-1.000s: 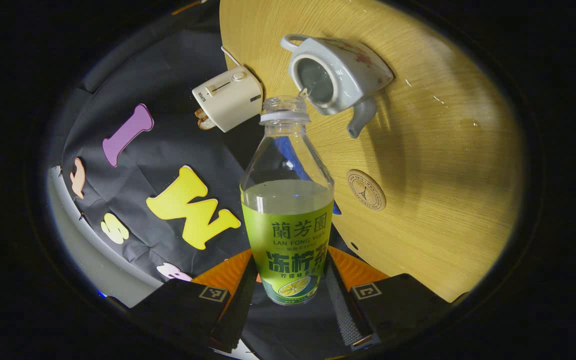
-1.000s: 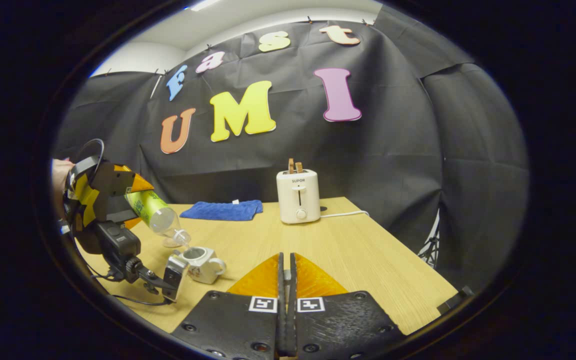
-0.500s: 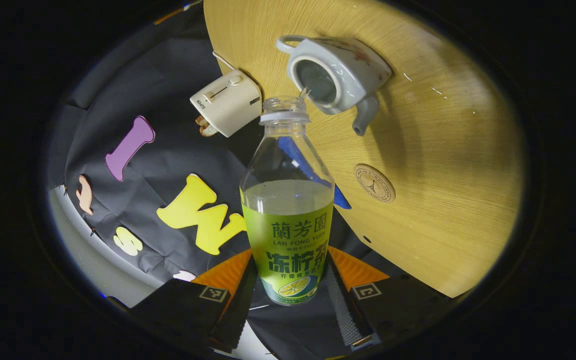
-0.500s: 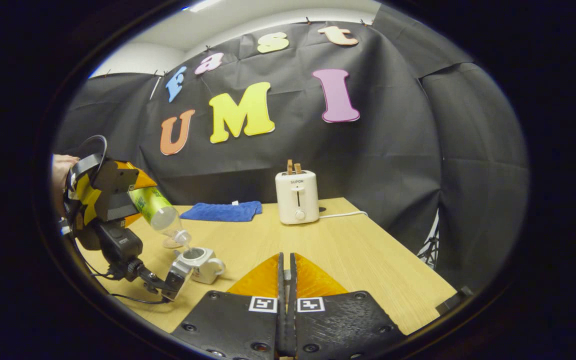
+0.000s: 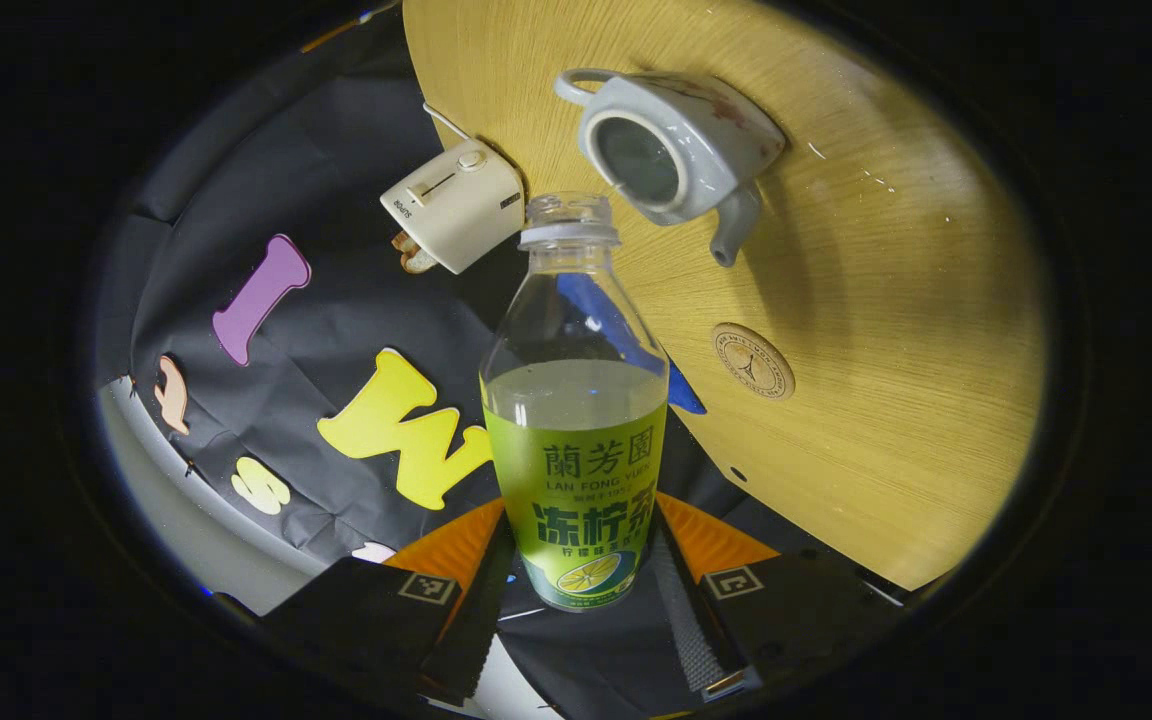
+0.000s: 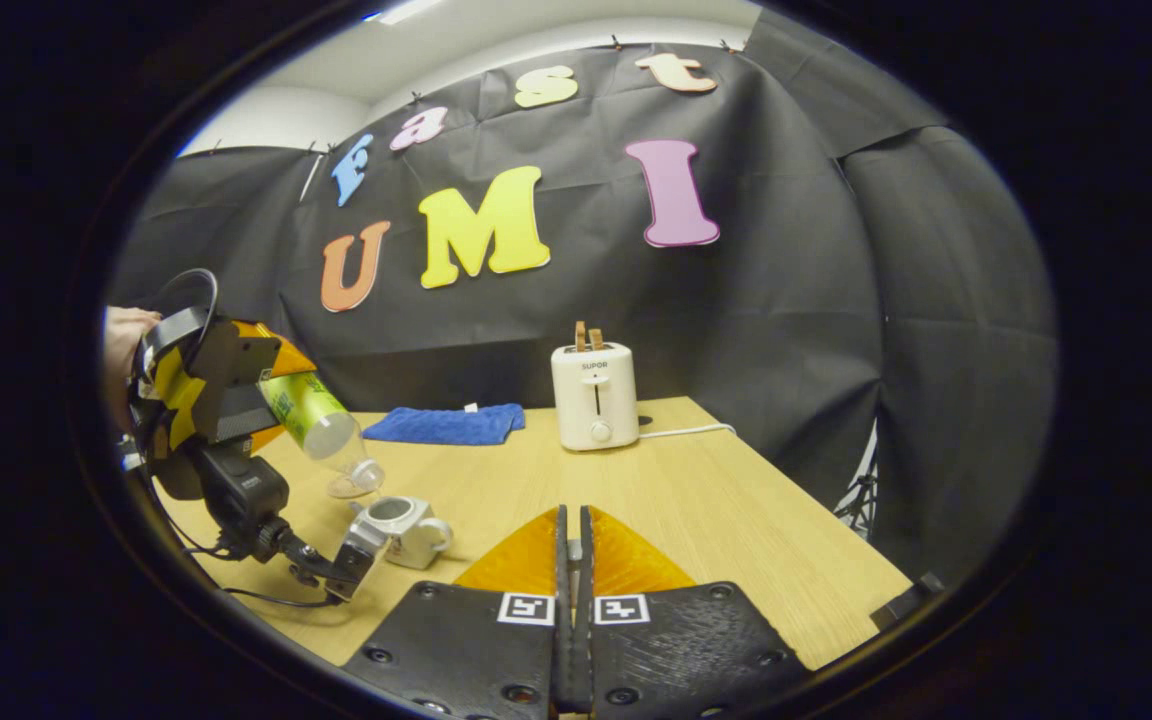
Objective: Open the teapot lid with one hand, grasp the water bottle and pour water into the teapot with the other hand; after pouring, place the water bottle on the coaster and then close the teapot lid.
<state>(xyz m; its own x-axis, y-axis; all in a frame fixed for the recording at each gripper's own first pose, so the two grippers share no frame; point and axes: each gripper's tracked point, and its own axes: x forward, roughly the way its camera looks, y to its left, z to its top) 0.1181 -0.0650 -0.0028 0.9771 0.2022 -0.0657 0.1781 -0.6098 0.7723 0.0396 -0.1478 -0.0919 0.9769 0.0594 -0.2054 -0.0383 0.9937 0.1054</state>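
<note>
The water bottle (image 5: 576, 420), uncapped and with a green label, is pinched between both fingers of the left hand-held gripper (image 5: 576, 575), which grip it low on the labelled part. In the right gripper view it hangs tilted, mouth down, above the teapot (image 6: 404, 520) near the surface's (image 6: 716, 520) left edge (liquid fills it to about the top of the label). The teapot, pale ceramic with its opening uncovered, stands on the surface, its handle pointing toward the toaster (image 6: 593, 394) at the back edge. A round wooden coaster (image 5: 753, 361) lies flat on the surface near the teapot, apart from it. A blue cloth (image 6: 446, 422) lies along the back edge, left of the toaster. The right hand-held gripper (image 6: 572, 570) has its fingers pressed together; whether the thin gap between them holds anything cannot be told.
</note>
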